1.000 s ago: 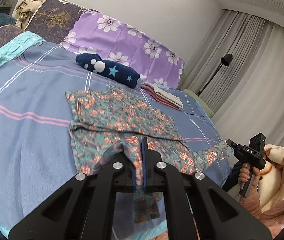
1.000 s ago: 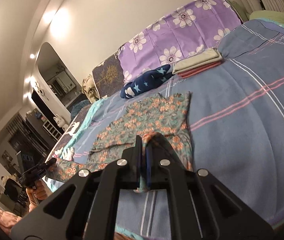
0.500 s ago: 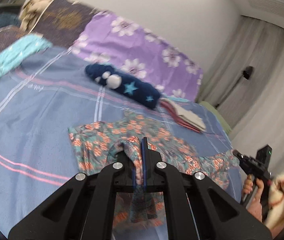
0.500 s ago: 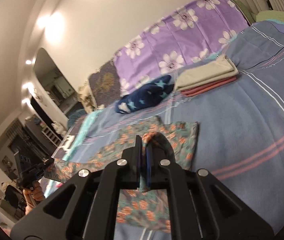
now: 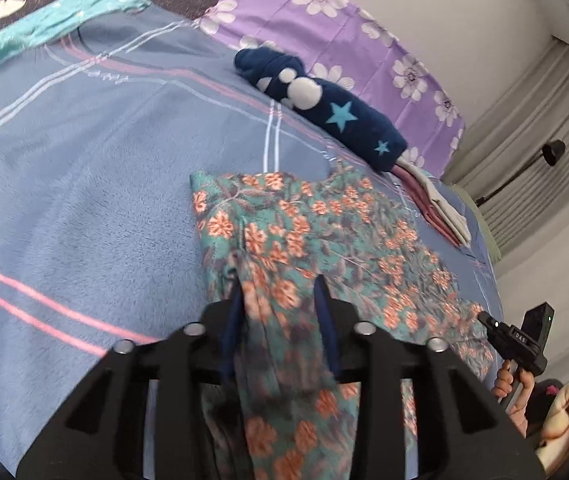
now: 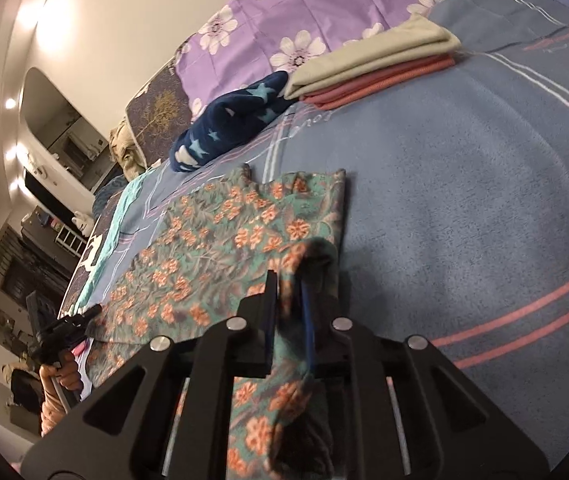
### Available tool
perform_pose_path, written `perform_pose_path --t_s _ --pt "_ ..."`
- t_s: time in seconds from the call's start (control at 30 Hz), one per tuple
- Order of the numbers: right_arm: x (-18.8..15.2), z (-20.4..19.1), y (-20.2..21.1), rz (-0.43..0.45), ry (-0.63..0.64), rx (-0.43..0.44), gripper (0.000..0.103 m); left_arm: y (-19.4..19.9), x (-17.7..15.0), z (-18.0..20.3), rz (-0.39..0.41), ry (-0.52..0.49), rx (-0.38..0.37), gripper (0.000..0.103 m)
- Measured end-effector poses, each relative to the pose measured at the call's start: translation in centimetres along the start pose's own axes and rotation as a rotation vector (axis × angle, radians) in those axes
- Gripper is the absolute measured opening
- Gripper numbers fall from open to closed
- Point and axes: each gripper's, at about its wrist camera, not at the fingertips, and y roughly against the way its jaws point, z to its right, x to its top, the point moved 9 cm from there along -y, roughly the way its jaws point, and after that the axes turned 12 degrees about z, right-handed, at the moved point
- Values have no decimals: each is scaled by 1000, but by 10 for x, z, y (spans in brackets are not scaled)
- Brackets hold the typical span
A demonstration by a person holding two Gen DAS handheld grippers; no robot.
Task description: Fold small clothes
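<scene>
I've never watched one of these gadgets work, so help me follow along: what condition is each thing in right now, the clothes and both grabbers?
Floral garment: spread on the bed, near edge folded over itself.
Left gripper: jaws opening, floral cloth between them.
Right gripper: jaws opening, floral cloth between them.
Navy star garment: rolled up, lying by the pillows.
Beige and pink stack: folded flat, piled.
Blue bedspread: laid flat.

1. A blue bedspread (image 5: 84,184) with pink and white stripes covered the bed.
2. A rolled navy fleece (image 5: 324,108) with pale stars lay near the headboard end.
3. Just beside it sat a folded stack of beige and pink cloths (image 6: 380,64).
4. A purple cover with white flowers (image 5: 324,20) stood behind them.
5. Grey curtains (image 5: 540,128) hung beside a black lamp (image 5: 554,152).
</scene>
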Motion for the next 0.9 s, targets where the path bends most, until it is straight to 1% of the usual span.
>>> perform_pose_path --t_s 0.03,0.13,0.17,0.2,0.23,0.27,0.3,0.37,0.4,0.47,0.5,0.53,0.57,0.6,0.63,0.67,0.7,0.73,0.77,0.8,0.83,0.87,0.9 --pt "-1 -4 1 -2 13 6 23 4 -1 3 4 -12 -3 37" --pt "-9 -10 8 -19 70 5 23 13 -11 6 -20 -15 -20 35" --pt "-12 -11 8 -26 83 -1 21 14 -18 6 -45 -16 -26 27" --pt "-14 -12 8 -31 103 -10 9 14 -23 6 -65 -29 -17 12" --pt "-14 -13 7 -32 121 -20 6 15 -25 5 -72 -40 -6 8" --pt "-12 -16 8 -24 129 -22 6 15 -26 4 -74 -58 10 7" --pt "-9 -19 10 -17 125 -11 6 15 -25 5 -70 -60 4 5" --pt "1 -27 15 3 105 28 5 18 -14 11 -48 -39 -30 5" --pt "13 -33 17 27 96 45 4 19 -4 15 -25 -25 -45 5" --pt "37 -39 17 70 90 48 3 19 25 23 32 -9 -56 5" --pt "58 -40 15 106 75 45 1 18 39 26 60 -7 -54 5" --pt "70 -39 12 125 64 40 0 13 58 30 95 -5 -48 5" --pt "83 -36 6 143 55 23 0 8 70 32 114 -11 -39 5" --pt "98 -27 -5 158 47 -22 0 -3 82 32 129 -24 -17 5" --pt "104 -19 -15 154 39 -60 0 -12 87 32 127 -24 -3 5" --pt "106 -8 -28 130 31 -104 1 -28 90 26 106 -11 21 7" --pt "102 1 -37 104 24 -139 4 -41 88 21 75 0 42 11" --pt "97 4 -42 88 24 -152 4 -50 85 15 49 7 70 13" --pt "89 5 -44 72 36 -135 4 -56 80 7 34 11 99 20" --pt "82 4 -43 64 51 -118 5 -56 76 1 36 3 114 33" --pt "74 5 -41 51 74 -109 11 -54 73 -2 43 -8 118 41" --pt "66 6 -38 32 103 -106 14 -49 69 -6 55 -31 123 47" --pt "55 8 -33 7 137 -105 16 -47 66 -9 51 -55 131 47"
